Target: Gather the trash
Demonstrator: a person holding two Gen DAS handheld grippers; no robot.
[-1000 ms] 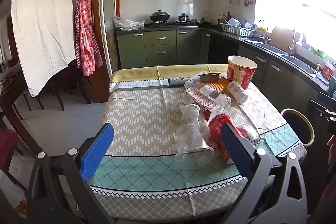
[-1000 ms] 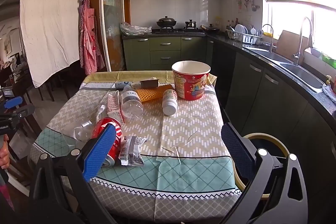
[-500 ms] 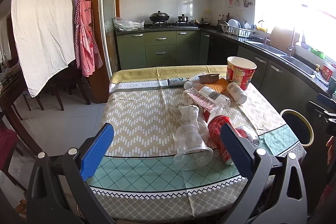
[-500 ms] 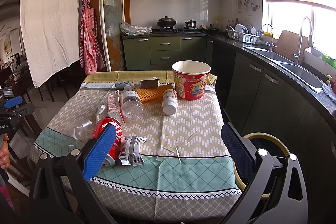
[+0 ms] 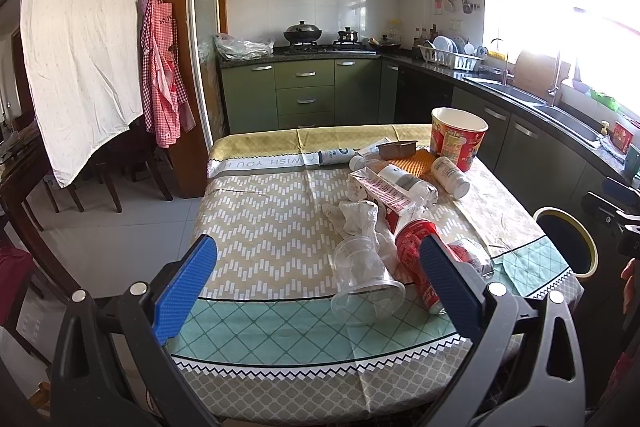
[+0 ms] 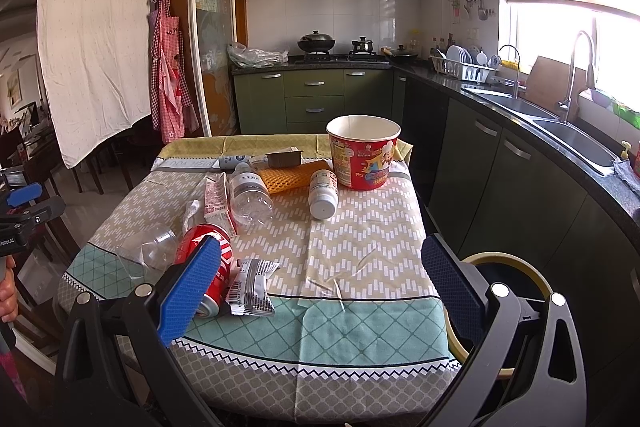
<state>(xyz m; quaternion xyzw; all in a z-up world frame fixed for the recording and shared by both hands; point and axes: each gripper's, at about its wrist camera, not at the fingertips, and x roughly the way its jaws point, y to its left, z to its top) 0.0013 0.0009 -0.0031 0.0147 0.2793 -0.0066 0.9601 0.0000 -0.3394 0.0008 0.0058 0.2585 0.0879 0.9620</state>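
Note:
Trash lies on the table with the patterned cloth (image 5: 260,227): a clear plastic cup (image 5: 366,283), a red soda can (image 5: 416,247), crumpled tissue (image 5: 360,215), a carton (image 5: 380,191), a clear bottle (image 5: 404,183), a white pill bottle (image 5: 450,177) and a red paper bucket (image 5: 458,139). The right wrist view shows the can (image 6: 208,247), a silver wrapper (image 6: 250,285), the bottle (image 6: 250,193), the pill bottle (image 6: 323,193) and the bucket (image 6: 362,151). My left gripper (image 5: 316,287) is open at the table's near edge. My right gripper (image 6: 320,287) is open there too. Both are empty.
A dark bin with a yellow rim (image 6: 508,291) stands at the table's right side, also in the left wrist view (image 5: 568,243). Green kitchen cabinets (image 6: 316,99), a counter and sink (image 6: 560,131) run behind and right. Chairs (image 5: 104,167) stand to the left.

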